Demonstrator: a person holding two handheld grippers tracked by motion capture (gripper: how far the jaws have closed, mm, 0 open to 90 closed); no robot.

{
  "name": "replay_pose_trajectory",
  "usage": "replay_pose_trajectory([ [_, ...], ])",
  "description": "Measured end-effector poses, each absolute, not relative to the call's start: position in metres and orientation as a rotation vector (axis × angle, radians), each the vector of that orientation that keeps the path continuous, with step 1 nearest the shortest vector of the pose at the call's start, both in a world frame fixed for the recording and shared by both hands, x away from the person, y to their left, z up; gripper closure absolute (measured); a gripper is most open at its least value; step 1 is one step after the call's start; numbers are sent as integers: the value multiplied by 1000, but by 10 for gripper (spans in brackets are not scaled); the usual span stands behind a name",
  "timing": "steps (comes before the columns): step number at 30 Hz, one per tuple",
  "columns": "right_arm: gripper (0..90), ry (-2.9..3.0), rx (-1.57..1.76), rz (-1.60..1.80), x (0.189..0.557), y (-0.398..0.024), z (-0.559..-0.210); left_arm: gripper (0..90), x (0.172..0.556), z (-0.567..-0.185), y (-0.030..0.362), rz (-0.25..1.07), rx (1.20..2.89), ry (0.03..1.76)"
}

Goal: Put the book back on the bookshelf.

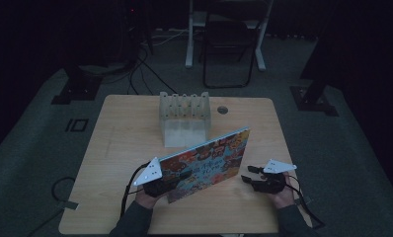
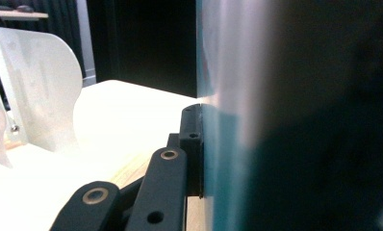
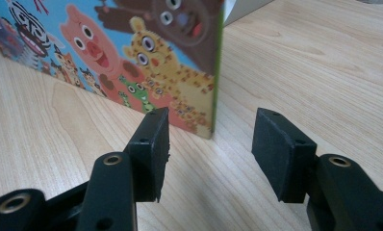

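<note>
A picture book point(image 1: 209, 160) with cartoon animals on its cover stands tilted on its long edge across the wooden table point(image 1: 125, 138). My left gripper point(image 1: 174, 178) is shut on the book's left end. In the left gripper view one black pad point(image 2: 192, 144) presses flat against the book's cover point(image 2: 276, 120), and the other jaw is hidden behind it. My right gripper point(image 1: 246, 174) is open just off the book's right end. In the right gripper view its jaws point(image 3: 211, 154) stand apart with nothing between them, a short way from the book's corner point(image 3: 146, 53).
A white slotted rack point(image 1: 184, 116) stands at the table's far middle, behind the book; it also appears in the left gripper view point(image 2: 40, 91). A round grommet hole point(image 1: 222, 109) lies beside it. A folding chair point(image 1: 229, 44) stands on the dark floor beyond.
</note>
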State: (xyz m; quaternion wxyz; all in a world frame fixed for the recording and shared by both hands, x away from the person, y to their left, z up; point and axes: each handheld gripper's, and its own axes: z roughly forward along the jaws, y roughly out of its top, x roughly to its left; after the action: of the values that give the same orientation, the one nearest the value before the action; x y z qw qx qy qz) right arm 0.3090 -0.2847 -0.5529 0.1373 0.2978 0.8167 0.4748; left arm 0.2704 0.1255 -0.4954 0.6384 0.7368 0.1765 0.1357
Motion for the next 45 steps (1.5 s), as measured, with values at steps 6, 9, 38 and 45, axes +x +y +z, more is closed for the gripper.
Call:
replay_pose_trajectory([
  [6,471,2360,869,1377,309,-286,-554,807,268,-495,124,314,1685,393],
  [9,471,2363,873,1373,309,-286,-555,810,268,-495,124,313,1688,390],
  [38,426,2371,901,1180,309,-283,-568,813,264,-487,111,341,1674,473],
  [45,408,2377,894,1160,309,-282,-568,814,260,-483,107,360,1674,475],
])
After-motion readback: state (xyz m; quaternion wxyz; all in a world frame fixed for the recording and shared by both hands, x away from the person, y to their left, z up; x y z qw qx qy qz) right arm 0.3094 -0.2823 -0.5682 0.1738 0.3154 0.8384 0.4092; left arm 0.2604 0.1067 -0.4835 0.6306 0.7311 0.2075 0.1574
